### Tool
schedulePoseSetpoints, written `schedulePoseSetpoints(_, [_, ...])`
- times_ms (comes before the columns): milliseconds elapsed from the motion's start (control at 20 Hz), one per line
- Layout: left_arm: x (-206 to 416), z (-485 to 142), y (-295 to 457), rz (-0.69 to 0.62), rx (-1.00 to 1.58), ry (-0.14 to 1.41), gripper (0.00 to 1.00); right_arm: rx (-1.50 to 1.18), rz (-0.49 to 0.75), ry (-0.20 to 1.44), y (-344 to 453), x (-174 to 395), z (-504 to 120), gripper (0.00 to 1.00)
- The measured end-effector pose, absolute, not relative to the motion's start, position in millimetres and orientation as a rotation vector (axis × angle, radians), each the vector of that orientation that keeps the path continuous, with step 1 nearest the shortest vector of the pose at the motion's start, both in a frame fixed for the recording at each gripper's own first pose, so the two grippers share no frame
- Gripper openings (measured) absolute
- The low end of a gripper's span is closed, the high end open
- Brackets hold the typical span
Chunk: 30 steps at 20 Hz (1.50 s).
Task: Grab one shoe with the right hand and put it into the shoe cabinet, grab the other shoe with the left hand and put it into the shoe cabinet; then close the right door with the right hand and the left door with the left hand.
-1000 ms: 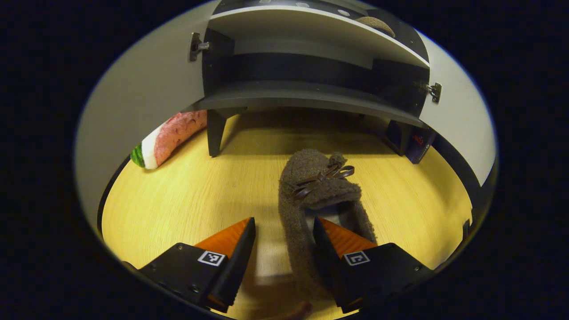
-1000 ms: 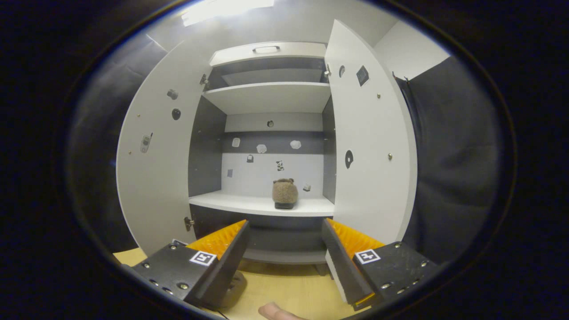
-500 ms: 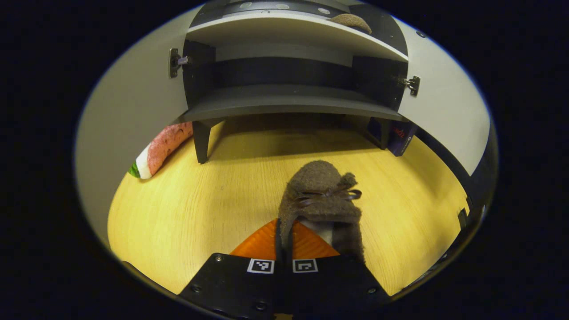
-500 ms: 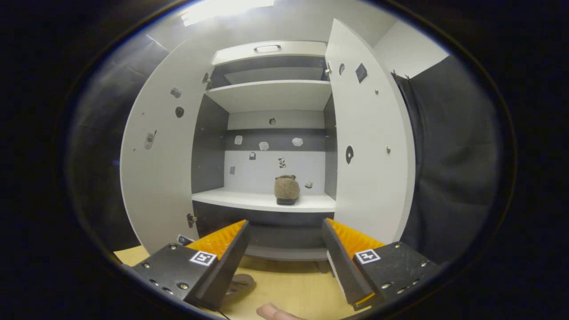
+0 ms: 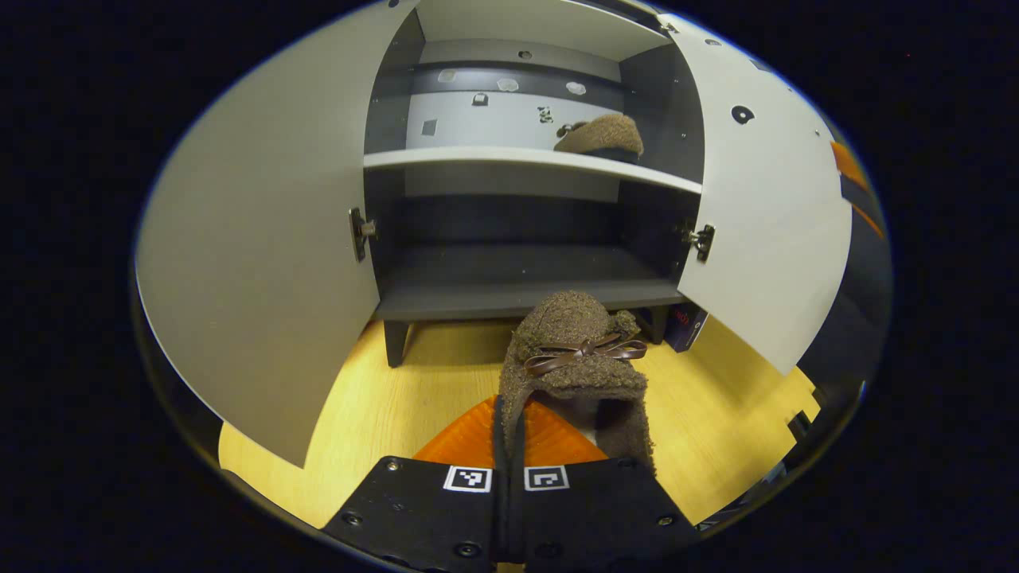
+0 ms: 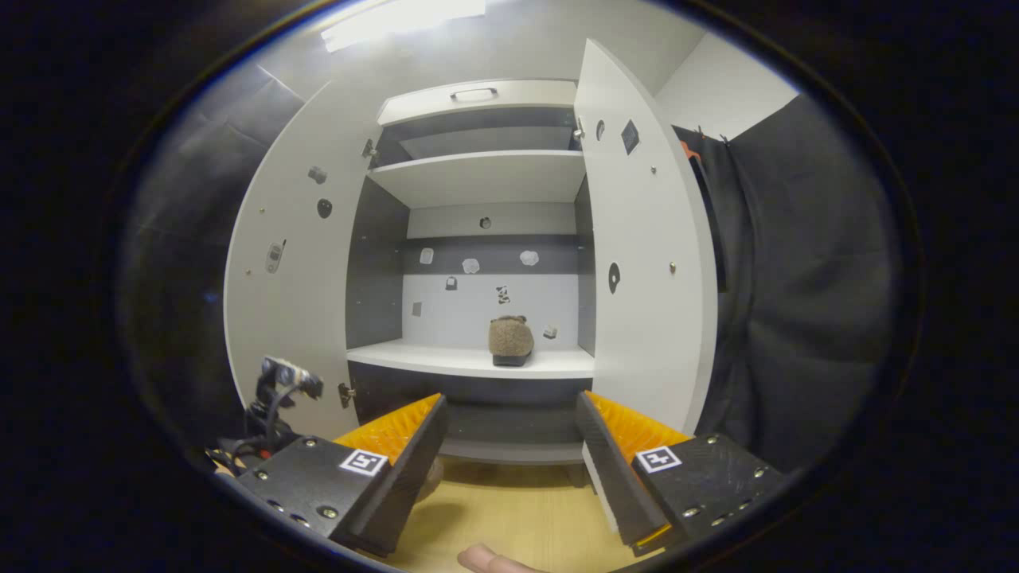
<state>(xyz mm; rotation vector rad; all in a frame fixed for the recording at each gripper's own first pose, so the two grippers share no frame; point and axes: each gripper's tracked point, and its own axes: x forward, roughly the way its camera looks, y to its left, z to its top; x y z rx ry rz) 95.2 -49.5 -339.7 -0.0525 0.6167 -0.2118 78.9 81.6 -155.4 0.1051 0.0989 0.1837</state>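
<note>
In the left gripper view my left gripper [image 5: 506, 434] is shut on the side wall of a fuzzy brown shoe [image 5: 577, 362] with a bow, held up off the wooden floor [image 5: 382, 406] and pointing at the shoe cabinet [image 5: 509, 286]. A second brown shoe [image 5: 603, 135] sits on the cabinet's white shelf [image 5: 478, 157]; it also appears as the shelved shoe [image 6: 510, 341] in the right gripper view. My right gripper [image 6: 509, 446] is open with nothing between its fingers, facing the cabinet from farther back. Both doors, the left door [image 5: 263, 247] and the right door [image 5: 764, 215], stand open.
The cabinet's dark bottom shelf [image 5: 517, 294] lies just beyond the held shoe. A dark box [image 5: 685, 325] sits on the floor by the cabinet's right leg. In the right gripper view, part of the left gripper's device with cables [image 6: 275, 394] shows at lower left, and a fingertip [image 6: 489, 559] at the bottom.
My left gripper closed on the shoe's side wall, then lifted it off the floor and tilted up toward the cabinet. The right gripper stayed open and nearly still.
</note>
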Motion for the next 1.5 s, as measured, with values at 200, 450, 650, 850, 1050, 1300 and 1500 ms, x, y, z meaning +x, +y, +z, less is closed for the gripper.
schedulePoseSetpoints(200, [117, -277, -46, -0.178, -0.064, 0.482, 0.01, 0.119, 0.183, 0.094, 73, 78, -160, 0.96])
schedulePoseSetpoints(450, [162, -187, -37, -0.133, -0.08, 0.322, 0.0, 0.132, 0.188, 0.099, 64, 82, -172, 0.96])
schedulePoseSetpoints(650, [197, -126, -33, -0.098, -0.101, 0.198, 0.01, 0.17, 0.224, 0.104, 64, 87, -180, 0.98])
schedulePoseSetpoints(850, [225, -77, -38, -0.1, -0.142, 0.099, 0.01, 0.22, 0.217, 0.101, 49, 93, -183, 0.96])
schedulePoseSetpoints(1050, [272, -42, -46, -0.088, -0.194, 0.027, 0.01, 0.263, 0.235, 0.112, 43, 99, -189, 0.97])
schedulePoseSetpoints(1300, [347, -62, -45, -0.021, -0.181, 0.001, 0.01, 0.26, 0.242, 0.098, 42, 101, -178, 0.99])
schedulePoseSetpoints(1500, [395, -126, -49, 0.006, -0.193, 0.152, 0.01, 0.206, 0.248, 0.095, 52, 97, -178, 0.99])
